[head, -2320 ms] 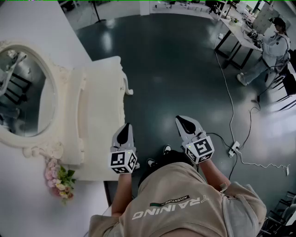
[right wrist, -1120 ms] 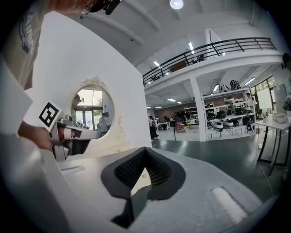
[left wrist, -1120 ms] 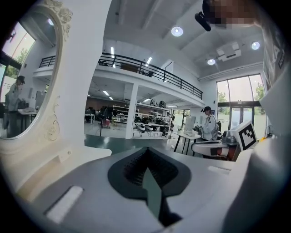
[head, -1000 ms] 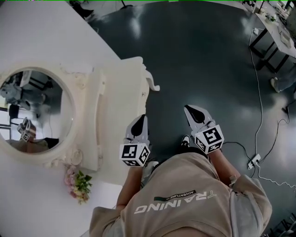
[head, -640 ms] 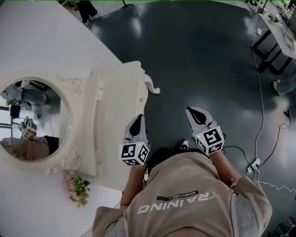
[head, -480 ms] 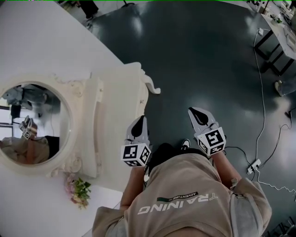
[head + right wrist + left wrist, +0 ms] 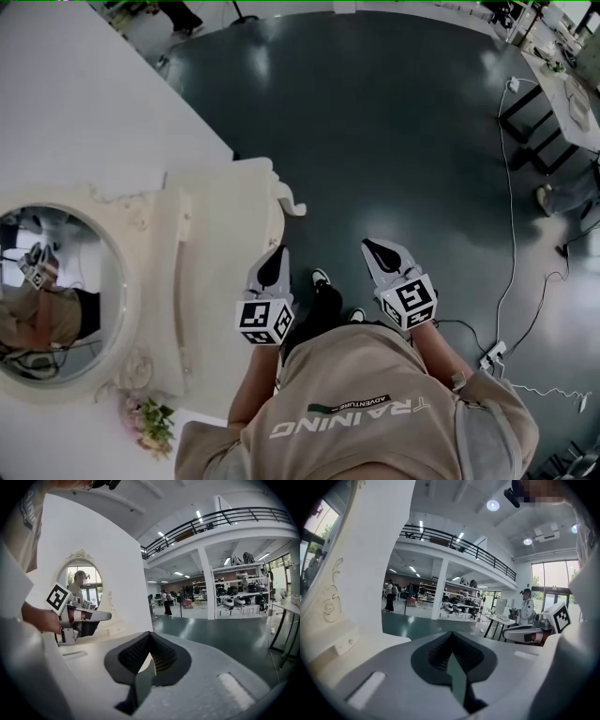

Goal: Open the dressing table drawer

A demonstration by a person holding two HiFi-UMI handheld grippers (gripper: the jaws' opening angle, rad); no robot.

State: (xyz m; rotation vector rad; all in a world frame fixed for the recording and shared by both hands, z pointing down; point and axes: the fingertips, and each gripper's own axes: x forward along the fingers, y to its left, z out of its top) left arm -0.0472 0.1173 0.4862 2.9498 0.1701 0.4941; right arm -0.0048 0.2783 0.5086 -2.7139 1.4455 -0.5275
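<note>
The cream dressing table (image 7: 220, 234) stands at the left of the head view, its oval mirror (image 7: 52, 291) facing up at me. Its top hides the drawer front, so no drawer shows in any view. My left gripper (image 7: 274, 265) hovers just off the table's front edge, shut and empty. My right gripper (image 7: 380, 253) hangs over the dark floor to the right, also shut and empty. In the left gripper view the shut jaws (image 7: 451, 638) point past the table's carved side (image 7: 328, 611). The right gripper view shows its own shut jaws (image 7: 150, 638) and the left gripper (image 7: 79, 617) beside the mirror (image 7: 84, 585).
A small bunch of flowers (image 7: 145, 422) lies at the table's near end. A curled table leg (image 7: 291, 202) sticks out at the far corner. A cable with a power strip (image 7: 487, 356) runs across the floor on the right, and desks (image 7: 562, 94) stand far right.
Both grippers, still shut, have moved forward along the table's front and sunk a little. The table's far corner is now closer to them, and the person's feet show between them.
</note>
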